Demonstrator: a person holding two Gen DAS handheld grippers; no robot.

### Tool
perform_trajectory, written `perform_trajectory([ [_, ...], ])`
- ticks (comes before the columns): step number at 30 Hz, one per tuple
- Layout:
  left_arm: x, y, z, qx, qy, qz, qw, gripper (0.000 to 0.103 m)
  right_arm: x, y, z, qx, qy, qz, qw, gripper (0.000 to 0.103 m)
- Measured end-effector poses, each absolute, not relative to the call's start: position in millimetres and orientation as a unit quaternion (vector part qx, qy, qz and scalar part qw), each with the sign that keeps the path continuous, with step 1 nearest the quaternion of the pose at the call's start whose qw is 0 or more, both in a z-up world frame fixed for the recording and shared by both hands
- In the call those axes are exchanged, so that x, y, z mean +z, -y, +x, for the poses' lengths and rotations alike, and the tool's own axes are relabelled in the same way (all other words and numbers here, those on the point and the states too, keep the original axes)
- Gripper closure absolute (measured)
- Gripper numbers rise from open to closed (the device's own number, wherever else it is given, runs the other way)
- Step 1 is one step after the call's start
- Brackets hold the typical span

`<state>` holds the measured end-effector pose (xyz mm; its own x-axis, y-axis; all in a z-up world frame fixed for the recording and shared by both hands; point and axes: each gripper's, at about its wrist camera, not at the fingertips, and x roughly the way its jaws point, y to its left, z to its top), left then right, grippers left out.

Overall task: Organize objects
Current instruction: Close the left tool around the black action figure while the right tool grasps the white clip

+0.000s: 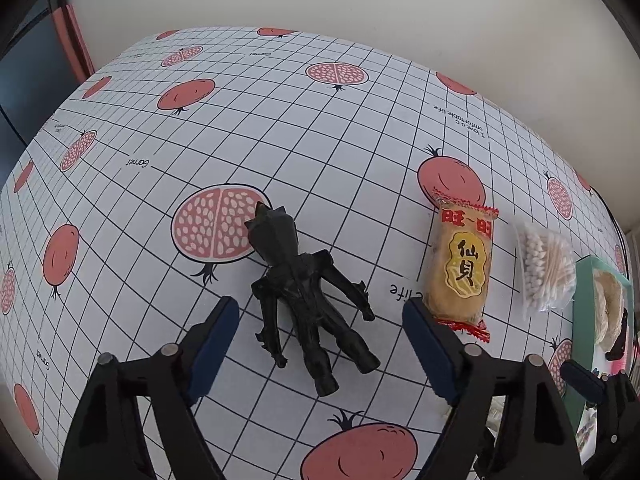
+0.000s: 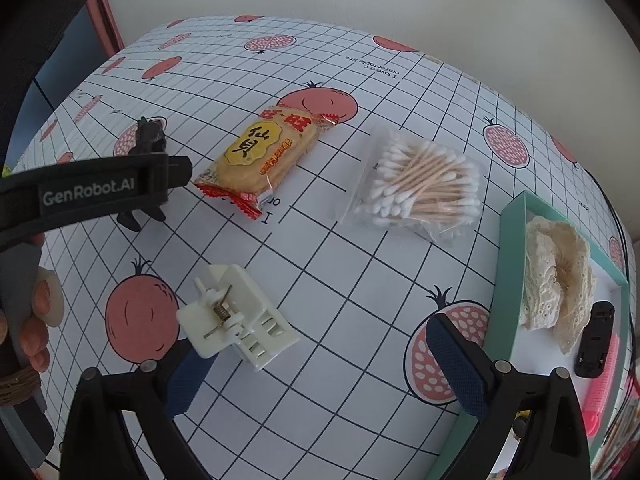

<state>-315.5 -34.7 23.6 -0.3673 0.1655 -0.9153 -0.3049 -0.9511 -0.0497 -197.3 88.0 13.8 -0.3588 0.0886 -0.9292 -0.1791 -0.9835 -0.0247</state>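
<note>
Left gripper (image 1: 320, 344) released, jaws wide, straddling black figurine (image 1: 308, 296) lying flat on worktop (image 1: 280, 128). Right gripper (image 2: 316, 368) also released, over white clip (image 2: 236, 316). Beyond, snack packet (image 2: 260, 160), cotton swabs (image 2: 420, 184); teal box (image 2: 508, 280) rightward.

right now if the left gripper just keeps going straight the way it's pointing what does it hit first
Most likely the black toy figure: it lies on the tablecloth between the open fingers of the left gripper, legs nearest. The rice cracker packet sits off to the right of that line. Height above the figure is unclear.
</note>
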Motion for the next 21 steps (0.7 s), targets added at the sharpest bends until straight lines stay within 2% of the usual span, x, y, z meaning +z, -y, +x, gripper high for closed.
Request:
perform_trajectory([
  [4, 20.4, 37.5, -315.9, 0.822, -0.068, -0.55, 0.133, 0.04, 16.6, -84.8, -197.3, 0.827, -0.036, -0.556, 0.077, 0.01],
  [13, 20.2, 37.3, -312.5, 0.816, -0.076, -0.558, 0.13, 0.041, 20.0, -88.4, -196.9, 0.832, -0.049, -0.547, 0.074, 0.032],
  [18, 20.7, 36.0, -310.5, 0.81, -0.083, -0.566, 0.129, 0.041, 20.5, -88.9, -197.0, 0.834, -0.058, -0.544, 0.068, 0.038],
  [21, 20.9, 36.6, -309.2, 0.808, -0.083, -0.569, 0.127, 0.042, 22.2, -89.9, -197.8, 0.836, -0.063, -0.54, 0.07, 0.05],
])
